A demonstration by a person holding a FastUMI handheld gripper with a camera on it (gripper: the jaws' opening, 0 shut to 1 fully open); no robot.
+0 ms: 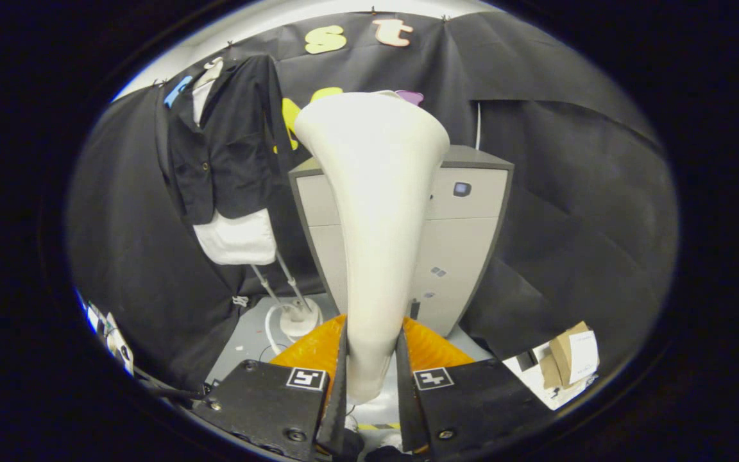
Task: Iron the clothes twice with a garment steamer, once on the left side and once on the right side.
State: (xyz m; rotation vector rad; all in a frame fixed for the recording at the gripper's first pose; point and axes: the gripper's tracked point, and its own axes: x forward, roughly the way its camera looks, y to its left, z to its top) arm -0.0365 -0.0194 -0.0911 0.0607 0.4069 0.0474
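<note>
The gripper (369,378) pinches the garment steamer (376,212) by its narrow handle end, both fingers (342,385) pressed against its sides. The steamer rises from between the fingers as a pale, smooth body that widens upward into a broad flared head, held upright and leaning slightly toward the left at the top.

Beyond the steamer stands a grey cabinet (466,237) with darker edges and a small dark button or badge on its upper front panel. The steamer's body covers much of the cabinet's left half.

To the left of the steamer, well apart from it, the clothes (228,154) hang high against the black cloth wall (568,212): a black jacket worn over a white shirt (238,237), the shirt's hem showing below the jacket and its collar showing at the top. The steamer head does not touch the garments. A blue clip or tab (177,91) sits at the jacket's shoulder.

Under the clothes, two thin metal poles (280,285) slant down to a round white base (299,321) on the pale floor, with a white hose curling beside it.

Just behind the fingers, low down, lies an orange ribbed object (430,350). To the right of the gripper, on the floor, sit brown cardboard pieces (565,359) with white paper.
</note>
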